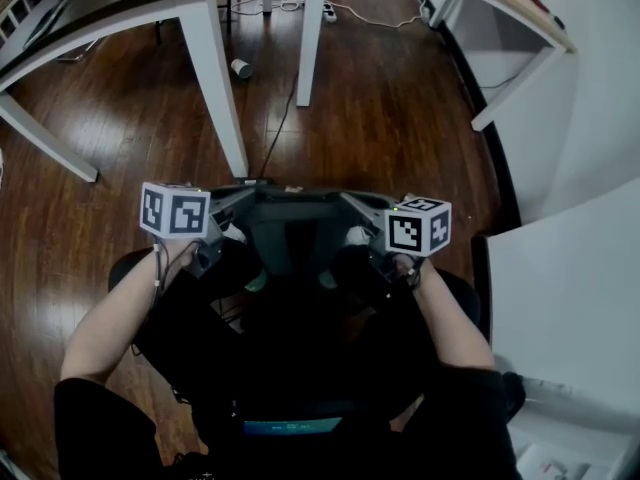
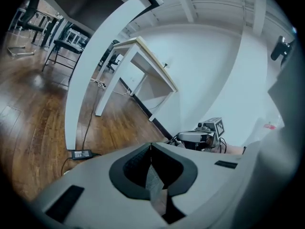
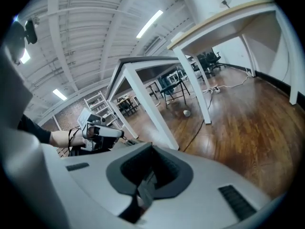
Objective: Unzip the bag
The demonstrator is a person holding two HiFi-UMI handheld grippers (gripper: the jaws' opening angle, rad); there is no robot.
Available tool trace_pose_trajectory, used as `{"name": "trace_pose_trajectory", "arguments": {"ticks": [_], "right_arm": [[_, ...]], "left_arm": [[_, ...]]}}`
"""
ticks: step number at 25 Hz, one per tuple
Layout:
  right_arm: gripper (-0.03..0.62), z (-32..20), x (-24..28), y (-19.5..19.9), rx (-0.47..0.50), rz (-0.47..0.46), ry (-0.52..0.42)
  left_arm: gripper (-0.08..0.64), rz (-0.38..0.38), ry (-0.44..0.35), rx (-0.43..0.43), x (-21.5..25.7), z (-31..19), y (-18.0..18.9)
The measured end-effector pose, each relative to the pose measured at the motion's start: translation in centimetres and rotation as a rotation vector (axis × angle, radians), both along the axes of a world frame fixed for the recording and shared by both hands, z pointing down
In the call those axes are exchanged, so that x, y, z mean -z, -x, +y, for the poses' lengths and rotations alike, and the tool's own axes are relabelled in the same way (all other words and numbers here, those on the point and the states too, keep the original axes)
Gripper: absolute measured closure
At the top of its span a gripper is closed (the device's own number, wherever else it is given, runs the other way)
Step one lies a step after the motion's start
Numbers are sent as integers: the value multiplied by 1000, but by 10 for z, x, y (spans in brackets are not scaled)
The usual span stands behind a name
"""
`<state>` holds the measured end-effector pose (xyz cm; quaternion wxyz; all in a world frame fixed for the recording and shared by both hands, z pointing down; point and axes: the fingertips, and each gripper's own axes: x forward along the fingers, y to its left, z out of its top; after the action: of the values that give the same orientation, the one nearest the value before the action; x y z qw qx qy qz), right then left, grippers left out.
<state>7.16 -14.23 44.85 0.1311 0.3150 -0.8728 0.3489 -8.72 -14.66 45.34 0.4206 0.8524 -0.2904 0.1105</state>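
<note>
A: Gripper state?

B: Left gripper [image 2: 151,148]: jaws together, tips meeting, nothing I can name between the pads. Right gripper [image 3: 152,148]: same, closed, nothing clamped that I can make out. Both aim out over the wood floor [image 1: 400,98], angled a bit toward each other; each shows in the other's camera.

A: Where's the bag?

B: Bag [image 1: 300,348] is the black mass low in the head view, between the person's forearms, just below and behind the two grippers. Neither gripper view shows it.

A: Zipper? Anything inside?

B: Too dark. Can't find the zipper, can't tell whether it's open or closed, no contents visible.

A: Are the grippers touching it?

B: Can't tell. In the head view they sit over its far edge, one marker cube on each side.

A: Other containers?

B: One small white cup [image 1: 241,67] on the floor beside a white table leg [image 1: 222,78]. Too small to read the inside. Also a black power adapter [image 2: 81,153] on the floor at the foot of a leg, cable attached.
</note>
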Motion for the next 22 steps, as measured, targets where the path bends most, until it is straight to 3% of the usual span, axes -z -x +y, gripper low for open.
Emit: {"name": "trace_pose_trajectory", "arguments": {"ticks": [11, 22], "right_arm": [[586, -3, -19, -52, -100, 37, 26], [589, -6, -57, -91, -173, 136, 91]], "left_arm": [[555, -85, 1, 27, -13, 2, 33], [555, -234, 79, -23, -44, 2, 66]]}}
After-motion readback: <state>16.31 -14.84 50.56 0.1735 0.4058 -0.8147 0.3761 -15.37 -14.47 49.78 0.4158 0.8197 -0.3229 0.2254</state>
